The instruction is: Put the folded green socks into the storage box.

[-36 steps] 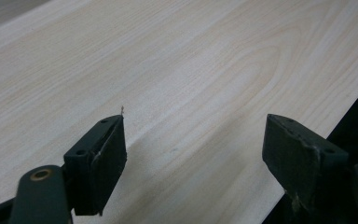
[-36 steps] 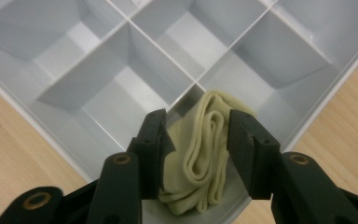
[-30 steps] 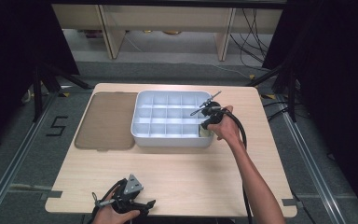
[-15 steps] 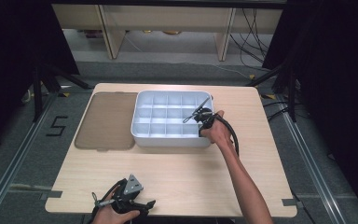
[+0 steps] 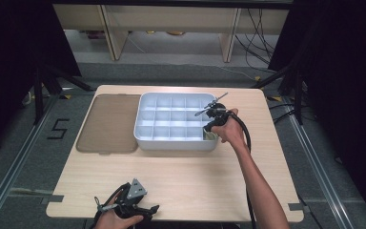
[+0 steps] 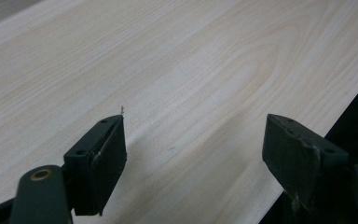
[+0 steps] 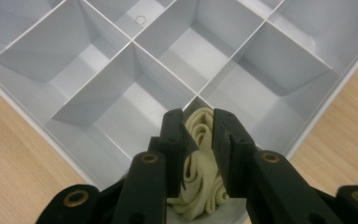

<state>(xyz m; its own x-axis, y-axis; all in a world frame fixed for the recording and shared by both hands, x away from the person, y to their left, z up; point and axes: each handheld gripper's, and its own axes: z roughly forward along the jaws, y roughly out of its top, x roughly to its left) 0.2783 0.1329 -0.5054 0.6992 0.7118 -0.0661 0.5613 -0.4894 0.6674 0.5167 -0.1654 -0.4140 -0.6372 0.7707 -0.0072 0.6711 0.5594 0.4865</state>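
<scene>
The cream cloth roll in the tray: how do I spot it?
Find the white divided tray on the wooden table. In its near right corner compartment, between the right hand-held gripper's jaws, sits the cream cloth roll. The compartments visible around it hold nothing.

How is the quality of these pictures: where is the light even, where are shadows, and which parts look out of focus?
High view: the table is evenly lit, the surroundings are dark, and the divided tray is slightly soft. Left gripper view: the wood grain is sharp, and the near black pads are blurred. Right gripper view: the dividers cast soft grey shadows into the cells, and the cream folded cloth between the pads looks clear.
</scene>
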